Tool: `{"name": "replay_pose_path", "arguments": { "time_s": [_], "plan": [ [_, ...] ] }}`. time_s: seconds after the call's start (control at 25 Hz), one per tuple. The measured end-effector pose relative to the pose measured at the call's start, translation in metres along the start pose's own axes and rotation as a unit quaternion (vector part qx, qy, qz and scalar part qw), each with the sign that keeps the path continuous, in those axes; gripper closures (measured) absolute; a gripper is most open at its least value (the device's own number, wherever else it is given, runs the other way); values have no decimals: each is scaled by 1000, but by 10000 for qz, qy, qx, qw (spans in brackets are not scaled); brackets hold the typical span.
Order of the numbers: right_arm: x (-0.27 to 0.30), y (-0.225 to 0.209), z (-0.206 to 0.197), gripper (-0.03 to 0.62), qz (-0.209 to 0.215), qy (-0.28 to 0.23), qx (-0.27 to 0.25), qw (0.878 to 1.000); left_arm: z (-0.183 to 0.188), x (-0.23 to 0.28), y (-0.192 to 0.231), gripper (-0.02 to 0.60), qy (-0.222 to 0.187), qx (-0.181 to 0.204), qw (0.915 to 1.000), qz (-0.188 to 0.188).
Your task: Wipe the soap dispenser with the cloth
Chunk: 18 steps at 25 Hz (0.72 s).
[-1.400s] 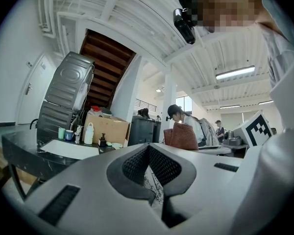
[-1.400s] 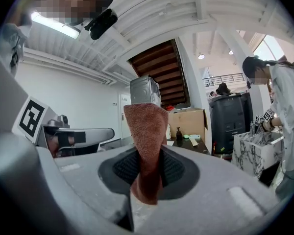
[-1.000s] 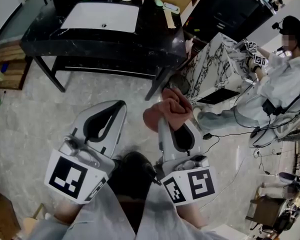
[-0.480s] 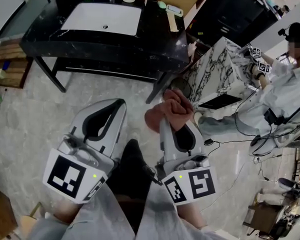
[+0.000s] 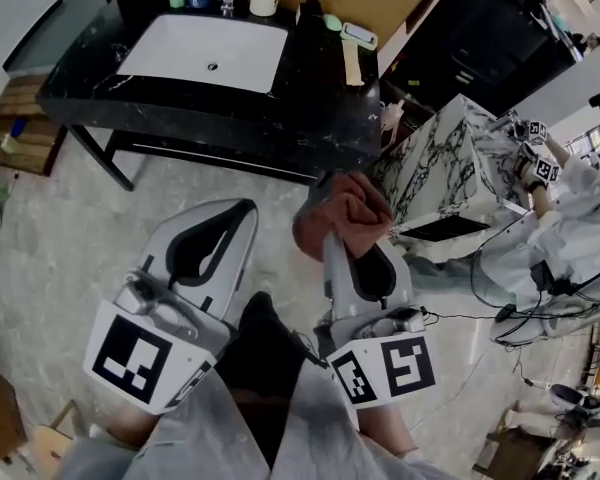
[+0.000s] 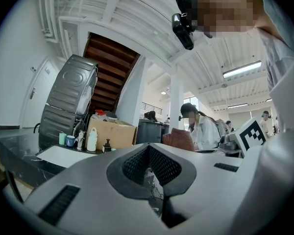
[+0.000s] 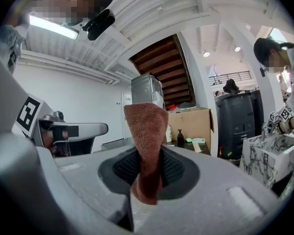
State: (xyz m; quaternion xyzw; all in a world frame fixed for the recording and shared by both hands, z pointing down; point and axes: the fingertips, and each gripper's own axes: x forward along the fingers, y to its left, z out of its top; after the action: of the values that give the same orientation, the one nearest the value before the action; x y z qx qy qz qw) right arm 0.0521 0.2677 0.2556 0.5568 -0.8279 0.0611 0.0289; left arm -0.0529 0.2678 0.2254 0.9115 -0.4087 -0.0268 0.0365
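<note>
Rust-brown terry cloth clamped upright between the jaws of the grey right gripper, bunched above the tips. Just left of it, grey left gripper pressed closed on nothing, both low and near. Small dark pump bottle, apparently the soap dispenser, well apart at the far side. Stands on the black marble counter, just right of the white rectangular sink.
</note>
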Motion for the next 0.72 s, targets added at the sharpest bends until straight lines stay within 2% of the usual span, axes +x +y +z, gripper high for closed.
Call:
{"name": "replay_pose_path", "arguments": {
  "time_s": [0.72],
  "plan": [
    [98,-100,15,519,660,13,128,9977,-4,126,33,578,139,125,9981,589]
  ]
}}
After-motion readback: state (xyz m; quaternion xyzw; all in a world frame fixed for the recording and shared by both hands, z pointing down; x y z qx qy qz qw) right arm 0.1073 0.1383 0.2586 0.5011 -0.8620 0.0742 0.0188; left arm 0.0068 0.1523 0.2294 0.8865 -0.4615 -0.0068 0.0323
